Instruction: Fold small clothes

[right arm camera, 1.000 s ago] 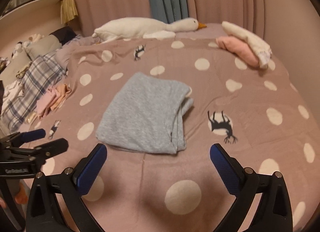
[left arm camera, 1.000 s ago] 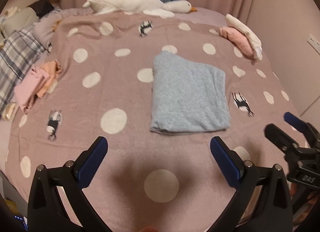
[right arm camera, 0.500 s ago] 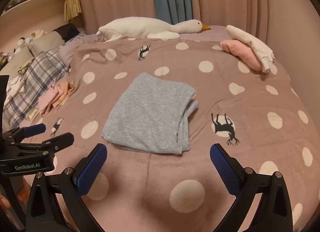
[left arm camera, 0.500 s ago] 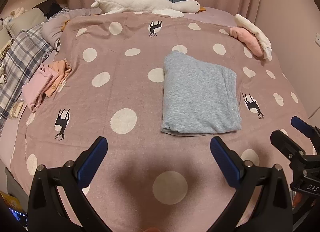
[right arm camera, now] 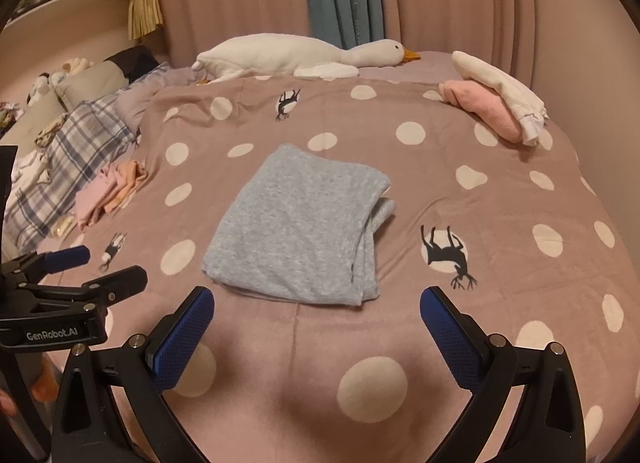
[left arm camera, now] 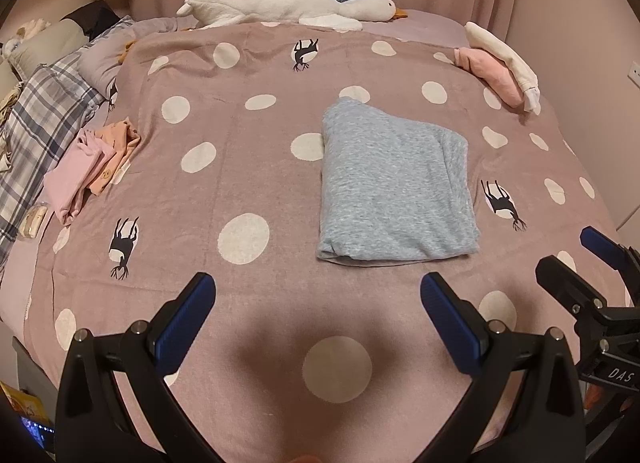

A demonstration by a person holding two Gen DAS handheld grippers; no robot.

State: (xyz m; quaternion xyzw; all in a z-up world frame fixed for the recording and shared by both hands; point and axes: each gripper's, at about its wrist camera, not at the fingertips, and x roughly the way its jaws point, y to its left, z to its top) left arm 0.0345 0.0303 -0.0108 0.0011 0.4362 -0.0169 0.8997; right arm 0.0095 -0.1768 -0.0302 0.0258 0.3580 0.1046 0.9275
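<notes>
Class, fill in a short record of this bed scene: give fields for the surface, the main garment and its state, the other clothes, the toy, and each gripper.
surface: bedspread, pink with white dots and deer prints
main garment: grey cloth, folded, flat at the middle of the bed
left pile: pink and orange clothes, near the plaid blanket
right pile: pink and cream clothes, far right edge
toy: plush goose, along the far end
left gripper: open, empty, above the near bedspread
right gripper: open, empty, short of the grey cloth
</notes>
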